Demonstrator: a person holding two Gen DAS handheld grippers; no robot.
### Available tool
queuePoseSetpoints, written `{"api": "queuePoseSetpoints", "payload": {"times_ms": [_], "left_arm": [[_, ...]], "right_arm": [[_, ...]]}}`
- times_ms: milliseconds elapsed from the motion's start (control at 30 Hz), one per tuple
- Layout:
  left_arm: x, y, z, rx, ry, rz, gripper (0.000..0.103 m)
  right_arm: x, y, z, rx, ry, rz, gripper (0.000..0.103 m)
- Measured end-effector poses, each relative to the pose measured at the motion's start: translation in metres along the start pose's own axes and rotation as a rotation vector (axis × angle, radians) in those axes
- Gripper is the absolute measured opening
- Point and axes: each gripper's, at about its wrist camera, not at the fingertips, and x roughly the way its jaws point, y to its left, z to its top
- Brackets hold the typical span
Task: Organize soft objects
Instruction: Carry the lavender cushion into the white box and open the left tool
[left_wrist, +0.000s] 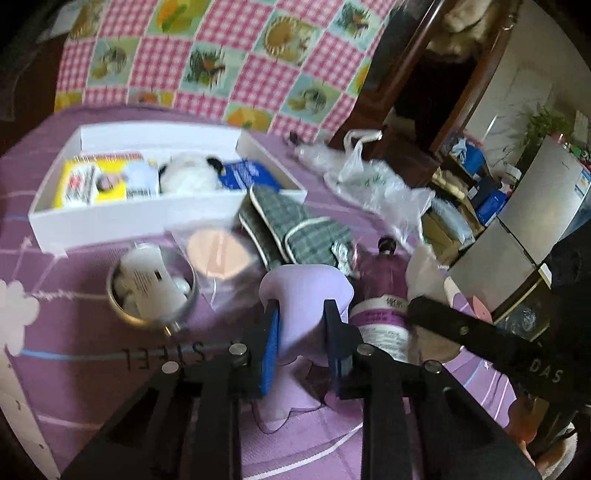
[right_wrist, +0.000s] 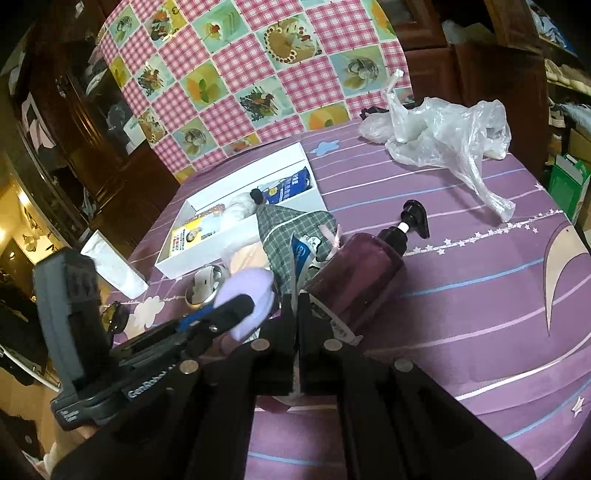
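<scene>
My left gripper (left_wrist: 301, 314) is shut on a soft lilac puff (left_wrist: 304, 295) and holds it above the purple tablecloth; the puff also shows in the right wrist view (right_wrist: 247, 299). A white box (left_wrist: 129, 218) holds a white plush toy (left_wrist: 188, 173), a blue packet (left_wrist: 245, 173) and a yellow booklet (left_wrist: 85, 181). A green plaid pouch (left_wrist: 295, 229) lies beside the box. My right gripper (right_wrist: 297, 301) is shut, its tips by a ribbon of the plaid pouch (right_wrist: 291, 232); whether it holds anything is hidden.
A purple pump bottle (right_wrist: 362, 273) lies on its side right of the puff. A steel cup (left_wrist: 151, 291) holds a white tube. A peach pad in a clear bag (left_wrist: 218, 254) lies near it. A crumpled plastic bag (right_wrist: 443, 136) sits far right.
</scene>
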Motion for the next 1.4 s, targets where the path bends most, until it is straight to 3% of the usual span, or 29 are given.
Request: {"api": "queuePoseSetpoints", "payload": {"times_ms": [333,667,1133,1400], "left_arm": [[-0.006,-0.004,0.008,0.049,-0.079,0.133,0.022],[-0.028,0.009,0.024,0.06,-0.214,0.214,0.022],[-0.04,0.09,0.042,-0.222,-0.321,0.277,0.022],[-0.038,0.097,0.048,-0.256,-0.362,0.327,0.022]], "right_arm": [[0.006,0.012,0.001,-0.011,-0.016,0.049,0.003],[0.03,0.024,0.028,0.03,0.009,0.093,0.003],[0.094,0.035,0.082,0.05,0.089,0.067,0.003],[0.134,0.021,0.118,0.176,0.092,0.11,0.003]]}}
